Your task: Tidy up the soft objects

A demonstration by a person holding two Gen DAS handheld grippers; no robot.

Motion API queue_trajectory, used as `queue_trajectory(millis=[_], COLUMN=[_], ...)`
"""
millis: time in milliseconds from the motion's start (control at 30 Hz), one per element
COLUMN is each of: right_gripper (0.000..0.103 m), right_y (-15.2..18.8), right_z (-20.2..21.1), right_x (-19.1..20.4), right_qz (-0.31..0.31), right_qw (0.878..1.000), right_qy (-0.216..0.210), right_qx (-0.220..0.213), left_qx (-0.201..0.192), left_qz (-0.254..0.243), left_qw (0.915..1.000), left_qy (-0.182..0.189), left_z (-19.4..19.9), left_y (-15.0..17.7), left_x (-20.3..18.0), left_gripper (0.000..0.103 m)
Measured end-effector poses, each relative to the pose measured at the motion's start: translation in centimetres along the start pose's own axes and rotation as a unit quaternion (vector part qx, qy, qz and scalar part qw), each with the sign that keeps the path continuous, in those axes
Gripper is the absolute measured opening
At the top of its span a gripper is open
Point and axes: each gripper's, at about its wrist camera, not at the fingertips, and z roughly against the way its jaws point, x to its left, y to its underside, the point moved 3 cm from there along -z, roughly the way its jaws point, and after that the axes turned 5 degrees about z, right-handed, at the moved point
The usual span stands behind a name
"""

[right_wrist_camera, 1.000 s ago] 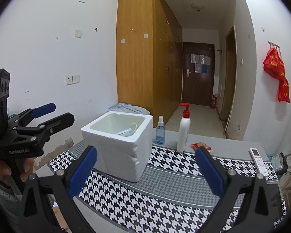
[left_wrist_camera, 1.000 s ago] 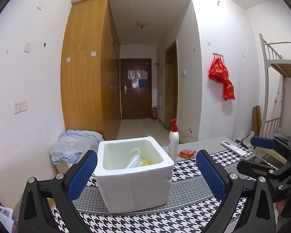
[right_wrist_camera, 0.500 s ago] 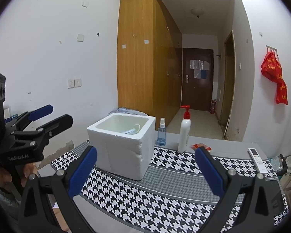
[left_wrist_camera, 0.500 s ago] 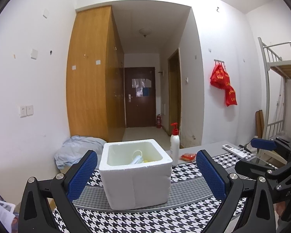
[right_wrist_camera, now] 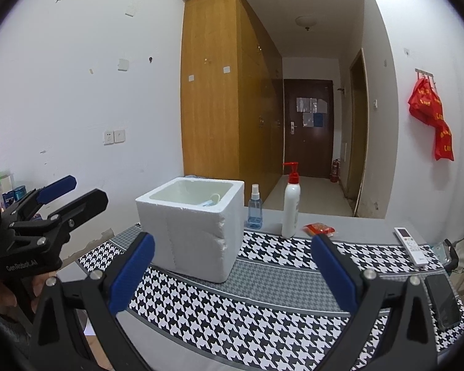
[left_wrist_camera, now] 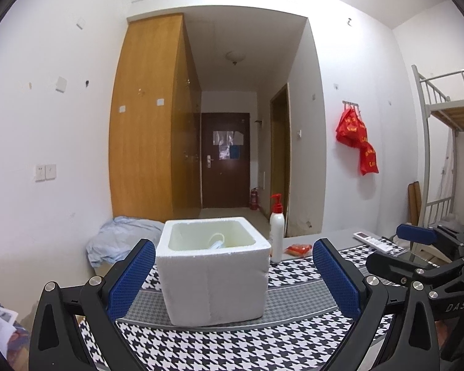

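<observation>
A white foam box stands on the houndstooth cloth; it also shows in the right wrist view. Soft items lie inside it, among them a face mask with a looped strap. My left gripper is open and empty, held in front of the box. My right gripper is open and empty, to the right of the box over the cloth. Each gripper shows at the edge of the other's view.
A white pump bottle, a blue spray bottle and a red packet stand behind the box. A remote and a phone lie at the right. A blue cloth heap lies at the left.
Both grippers have drawn back and tilted up, so the box sits lower and smaller in view. Both stay open and empty.
</observation>
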Motion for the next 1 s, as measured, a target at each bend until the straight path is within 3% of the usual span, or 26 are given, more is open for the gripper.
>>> queue_trajectory(millis=[1000], right_gripper=[0.102], right_y=[3.4], right_z=[-0.2], right_x=[0.3], right_qz=[-0.021], right_qw=[0.999], right_qy=[0.038], right_qx=[0.008], left_qx=[0.014], left_qz=[0.005], left_qw=[0.9991], left_qy=[-0.039], left_z=[1.0], left_y=[3.7], left_x=[0.6], left_gripper=[0.102])
